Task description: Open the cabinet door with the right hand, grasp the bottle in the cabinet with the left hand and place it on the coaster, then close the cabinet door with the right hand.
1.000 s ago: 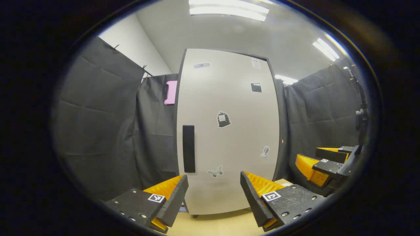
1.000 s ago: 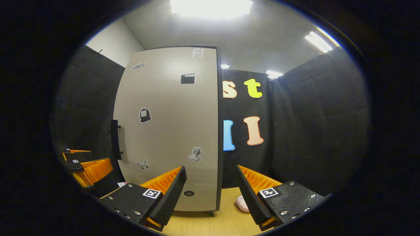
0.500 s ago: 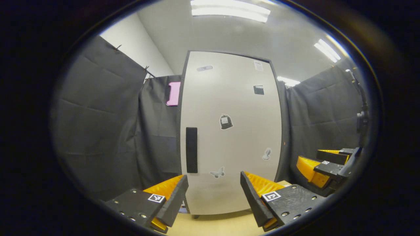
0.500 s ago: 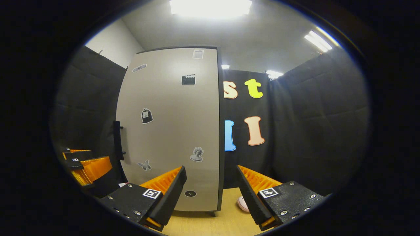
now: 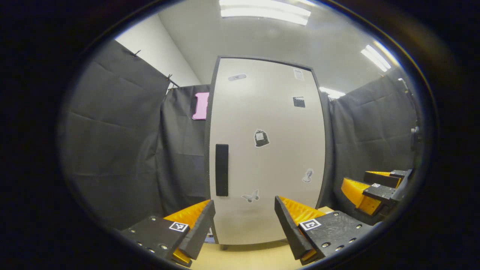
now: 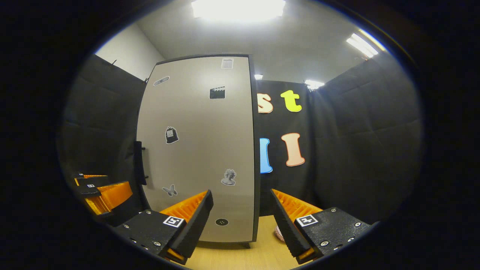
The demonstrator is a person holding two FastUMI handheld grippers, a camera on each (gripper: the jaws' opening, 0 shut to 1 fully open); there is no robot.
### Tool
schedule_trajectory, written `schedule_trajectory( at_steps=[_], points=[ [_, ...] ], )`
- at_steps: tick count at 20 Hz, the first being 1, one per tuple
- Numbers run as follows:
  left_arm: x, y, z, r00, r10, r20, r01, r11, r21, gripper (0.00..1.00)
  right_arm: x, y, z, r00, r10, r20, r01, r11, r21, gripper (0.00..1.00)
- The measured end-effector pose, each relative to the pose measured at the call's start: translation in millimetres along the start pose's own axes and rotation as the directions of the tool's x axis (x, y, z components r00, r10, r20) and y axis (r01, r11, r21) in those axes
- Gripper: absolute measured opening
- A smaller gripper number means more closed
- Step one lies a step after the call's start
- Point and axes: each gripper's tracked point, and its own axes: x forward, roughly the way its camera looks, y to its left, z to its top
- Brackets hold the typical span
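While both sets of jaws stand spread apart with nothing between them, the left gripper [image 5: 245, 221] faces the cabinet door [image 5: 268, 150] almost square on, and the right gripper [image 6: 242, 221] faces the same door [image 6: 202, 150] from off to one side. Each finger is a wedge with a ribbed inner face and a flat plate behind it carrying a small square marker and screw heads.

In the left gripper view the right gripper [image 5: 369, 187] shows low at the edge, also spread; in the right gripper view the left gripper [image 6: 101, 189] sits low beside the door's handle side.

Shut flat against its dark frame, the door is a tall, smooth, pale panel, its long axis upright. A dark bar handle [image 5: 221, 170] runs vertically along one edge at mid-height; from the right gripper view the handle [image 6: 139, 163] is seen edge-on, standing off the panel on short posts. Small stickers dot the panel: a butterfly [image 5: 250, 196], a bag shape, a bust, a clapperboard. Near the bottom sits a small dark round disc [image 6: 221, 222].

The cabinet stands on a light wood-grain bench [image 6: 228, 257]. Just past the door's edge, a pale pinkish rounded thing [image 6: 278, 233] lies on the bench, half hidden behind a finger; it may be the coaster, though too little shows to be sure.
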Motion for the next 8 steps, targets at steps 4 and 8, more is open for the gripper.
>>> schedule_trajectory(
  at_steps=[4, 8],
  points=[
    [-0.2, -0.9, 0.9, 1.000, -0.006, 0.001, 0.006, 1.000, -0.001, 0.91, -0.1, -0.3, -2.4, 1.000, -0.001, -0.008, 0.001, 1.000, 0.002, 0.93],
    [-0.4, -0.5, -0.9, 1.000, 0.001, -0.006, -0.001, 1.000, -0.004, 0.91, -1.6, -1.1, -1.6, 1.000, -0.001, -0.010, 0.001, 1.000, 0.008, 0.93]
  ],
)
